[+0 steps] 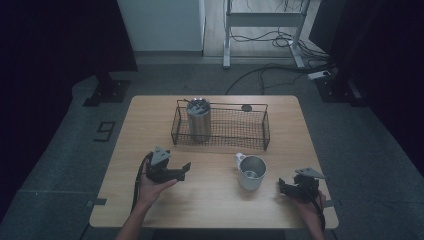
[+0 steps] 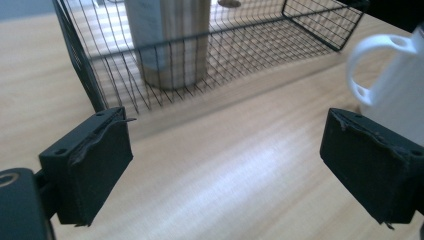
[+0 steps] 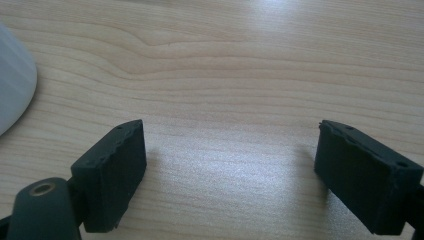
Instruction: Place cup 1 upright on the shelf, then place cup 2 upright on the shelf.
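Mug [image 1: 251, 172] still loose on worktop [image 1: 215, 205] outside wire basket [image 1: 220, 128], ungrasped; left hand-held gripper [image 1: 186, 169] and right hand-held gripper [image 1: 283, 187] both gape, holding nothing.

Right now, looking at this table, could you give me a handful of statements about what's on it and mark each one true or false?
1. The steel tumbler stands upright inside the wire basket. True.
2. The white mug sits inside the basket. False: it stands on the bare table, in front of the basket.
3. The left gripper has its jaws spread with nothing between them. True.
4. The right gripper is clamped on the mug's handle. False: its jaws stand apart over bare wood, with the mug off to one side.
5. The mug lies tipped on its side. False: it stands upright, mouth up.
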### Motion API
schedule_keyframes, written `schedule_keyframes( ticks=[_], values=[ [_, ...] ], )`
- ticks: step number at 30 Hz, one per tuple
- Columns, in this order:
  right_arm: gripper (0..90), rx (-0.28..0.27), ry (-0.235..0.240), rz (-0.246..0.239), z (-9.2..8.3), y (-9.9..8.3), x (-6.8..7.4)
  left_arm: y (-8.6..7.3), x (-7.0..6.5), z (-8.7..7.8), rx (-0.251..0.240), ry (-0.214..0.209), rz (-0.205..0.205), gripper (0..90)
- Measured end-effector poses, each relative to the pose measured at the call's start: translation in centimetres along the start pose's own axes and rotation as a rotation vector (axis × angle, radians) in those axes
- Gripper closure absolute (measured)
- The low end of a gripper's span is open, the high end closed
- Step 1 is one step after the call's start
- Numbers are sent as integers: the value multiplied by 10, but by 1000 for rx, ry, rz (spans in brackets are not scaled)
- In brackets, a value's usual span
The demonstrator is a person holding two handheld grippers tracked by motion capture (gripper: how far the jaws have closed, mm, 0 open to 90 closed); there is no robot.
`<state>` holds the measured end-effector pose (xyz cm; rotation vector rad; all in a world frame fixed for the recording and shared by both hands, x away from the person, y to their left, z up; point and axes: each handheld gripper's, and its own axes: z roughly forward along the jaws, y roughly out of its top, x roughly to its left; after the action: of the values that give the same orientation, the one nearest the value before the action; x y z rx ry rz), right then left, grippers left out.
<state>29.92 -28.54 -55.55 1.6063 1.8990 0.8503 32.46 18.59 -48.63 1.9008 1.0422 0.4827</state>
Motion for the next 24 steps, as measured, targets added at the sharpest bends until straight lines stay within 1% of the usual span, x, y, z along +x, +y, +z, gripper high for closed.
schedule_keyframes(
  ticks=[2,4,7,9,12,15,18,21,24],
  values=[
    [128,0,0,0,0,0,0,-7,1,0,5,1,-11,65],
    [129,0,0,0,0,0,0,-13,1,1,13,12,-13,74],
    [131,-1,-1,-2,0,0,0,-21,4,3,27,18,-21,74],
    [131,-1,-1,-2,0,0,0,-22,7,4,38,19,-24,75],
    [129,0,-2,2,0,0,0,-22,9,1,23,20,-40,84],
    [130,-6,-1,-3,-1,0,0,-23,9,0,22,23,-37,83],
    [130,-25,5,-9,-3,-1,1,-24,8,1,23,21,-42,83],
    [137,-61,11,-9,-7,-1,2,-25,7,1,29,14,-38,83],
    [142,-98,35,-3,-13,1,3,-27,6,1,31,9,-40,83]
  ],
)
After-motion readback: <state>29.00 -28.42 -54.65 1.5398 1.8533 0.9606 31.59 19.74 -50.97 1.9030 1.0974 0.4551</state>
